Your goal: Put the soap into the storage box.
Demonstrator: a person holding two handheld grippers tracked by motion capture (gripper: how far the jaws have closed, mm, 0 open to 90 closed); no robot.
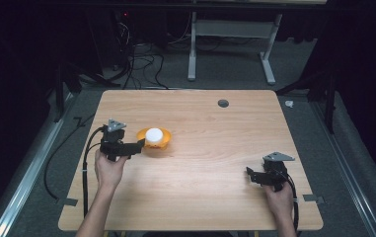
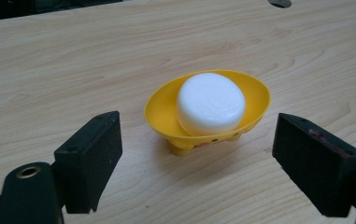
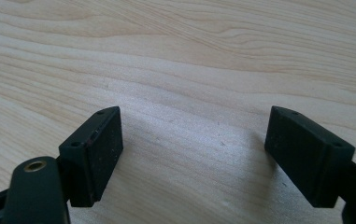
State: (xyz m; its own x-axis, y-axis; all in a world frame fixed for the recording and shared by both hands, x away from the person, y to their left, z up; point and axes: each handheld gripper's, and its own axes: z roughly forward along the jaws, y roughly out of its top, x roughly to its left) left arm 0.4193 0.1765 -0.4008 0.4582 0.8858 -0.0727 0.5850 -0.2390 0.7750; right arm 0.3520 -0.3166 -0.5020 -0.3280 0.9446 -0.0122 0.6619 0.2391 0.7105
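Observation:
A small yellow oval dish (image 1: 154, 139) (image 2: 255, 100) stands on the wooden table (image 1: 215, 148), left of centre. In it lies a white round puck-shaped block (image 1: 154, 134) (image 2: 210, 103). My left gripper (image 1: 137, 146) (image 2: 196, 154) is open just to the dish's left. In the left gripper view its jaws stand wide on either side of the dish, a little short of it, touching nothing. My right gripper (image 1: 251, 174) (image 3: 192, 154) is open near the table's right front, low over bare wood (image 3: 189, 93), with nothing between its jaws.
A dark round grommet hole (image 1: 223, 103) (image 2: 279, 3) sits near the table's far edge. Beyond the table are a white desk frame (image 1: 230, 44) and cables on the grey floor (image 1: 141, 59). A metal rail (image 1: 27, 173) runs along the left.

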